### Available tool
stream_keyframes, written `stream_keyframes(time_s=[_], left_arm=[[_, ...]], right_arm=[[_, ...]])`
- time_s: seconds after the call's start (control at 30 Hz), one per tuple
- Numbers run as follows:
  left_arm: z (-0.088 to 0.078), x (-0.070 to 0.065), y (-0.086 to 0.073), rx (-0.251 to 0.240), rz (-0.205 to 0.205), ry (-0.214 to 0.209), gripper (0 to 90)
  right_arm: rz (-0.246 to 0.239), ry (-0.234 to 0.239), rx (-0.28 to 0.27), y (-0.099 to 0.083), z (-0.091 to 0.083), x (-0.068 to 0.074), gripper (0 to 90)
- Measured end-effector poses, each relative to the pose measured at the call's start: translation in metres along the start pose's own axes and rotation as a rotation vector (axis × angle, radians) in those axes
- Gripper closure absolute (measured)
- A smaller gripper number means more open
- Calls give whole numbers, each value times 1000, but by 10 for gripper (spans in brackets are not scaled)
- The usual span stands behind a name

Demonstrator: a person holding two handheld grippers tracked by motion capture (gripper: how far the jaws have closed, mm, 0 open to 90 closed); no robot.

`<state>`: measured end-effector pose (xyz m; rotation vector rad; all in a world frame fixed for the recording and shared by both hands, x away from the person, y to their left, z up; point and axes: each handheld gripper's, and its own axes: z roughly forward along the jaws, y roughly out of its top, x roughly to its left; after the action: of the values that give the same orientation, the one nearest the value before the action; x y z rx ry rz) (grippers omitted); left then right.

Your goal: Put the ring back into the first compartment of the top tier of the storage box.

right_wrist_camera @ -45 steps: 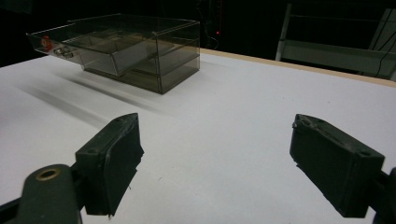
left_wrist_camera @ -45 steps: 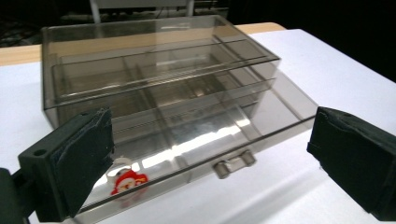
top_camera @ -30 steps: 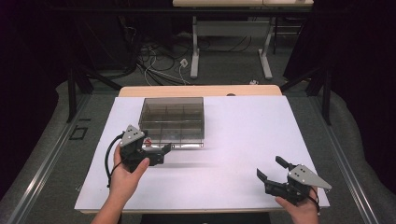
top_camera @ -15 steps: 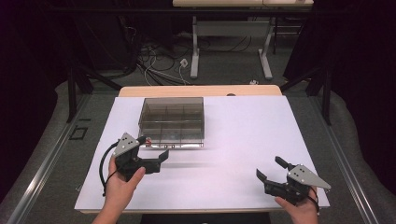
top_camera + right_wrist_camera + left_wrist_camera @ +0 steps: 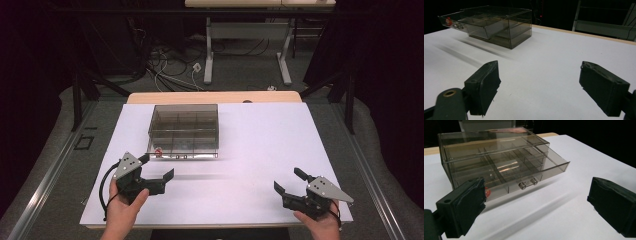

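A smoky clear drawer box stands on the white table mat, left of centre. Its lower drawer is pulled out toward me, with a small knobbed handle on its front. A small red thing lies in the drawer's front left compartment, and it shows at the far left in the right gripper view. My left gripper is open, just in front of the drawer and apart from it. Near the front right corner, my right gripper is open with nothing between its pads.
White mat spreads between the two grippers and to the right of the box. The table's wooden far edge lies behind the box. Beyond it are desk legs and loose cables on the floor.
My left gripper has drawn back from the drawer front toward the near edge and a little left. The drawer stays pulled out. The right gripper has not moved.
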<state>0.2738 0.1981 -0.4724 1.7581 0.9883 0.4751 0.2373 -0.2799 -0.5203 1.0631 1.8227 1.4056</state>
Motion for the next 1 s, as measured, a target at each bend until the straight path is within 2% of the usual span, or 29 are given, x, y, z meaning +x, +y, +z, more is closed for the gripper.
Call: stream_keyframes(time_s=[0.33, 0.67, 1.0], left_arm=[[-5, 5, -17, 17, -16, 18, 16], [-6, 10, -31, 14, -52, 29, 16], [-7, 13, -36, 3, -45, 40, 16]], right_arm=[[0, -2, 2, 0, 0, 1, 159], [-6, -1, 3, 0, 0, 0, 159], [-5, -2, 4, 0, -1, 0, 159]])
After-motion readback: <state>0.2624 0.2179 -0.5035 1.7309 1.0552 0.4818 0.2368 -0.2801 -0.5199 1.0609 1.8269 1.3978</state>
